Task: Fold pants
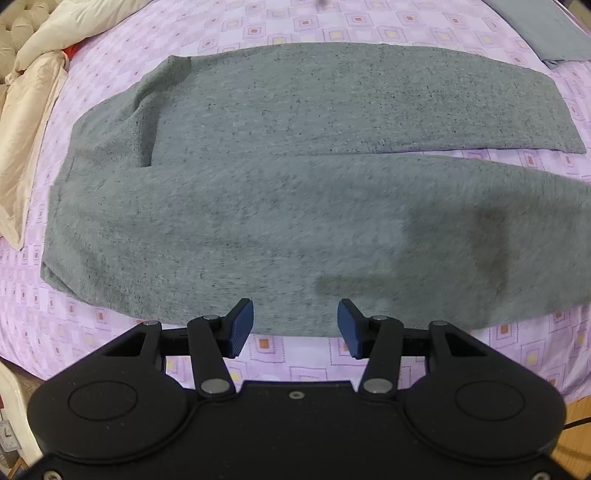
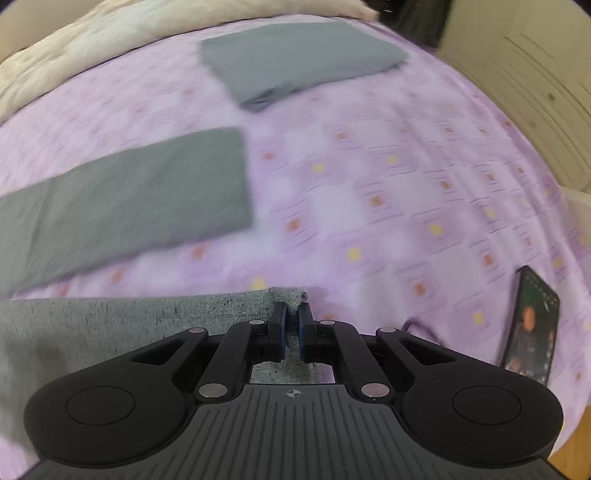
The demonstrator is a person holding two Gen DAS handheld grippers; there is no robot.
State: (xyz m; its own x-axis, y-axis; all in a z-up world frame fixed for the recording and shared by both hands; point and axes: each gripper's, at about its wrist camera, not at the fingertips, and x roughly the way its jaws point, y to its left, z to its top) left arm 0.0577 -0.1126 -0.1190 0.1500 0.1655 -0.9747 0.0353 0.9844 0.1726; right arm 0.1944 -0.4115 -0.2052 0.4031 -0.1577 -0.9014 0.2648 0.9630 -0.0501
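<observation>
Across the centre of the left wrist view, the grey pants (image 1: 280, 199) lie flat on the lilac patterned bedsheet (image 1: 369, 26), waist at frame left, both legs running to frame right. The left gripper (image 1: 295, 326) hovers at the near edge of the fabric, jaws parted, nothing between them. At lower centre of the right wrist view, the right gripper (image 2: 291, 325) is clamped on the cuff corner of the near leg. A folded grey garment (image 2: 299, 55) occupies the upper centre; a phone (image 2: 528, 328) lies at right.
</observation>
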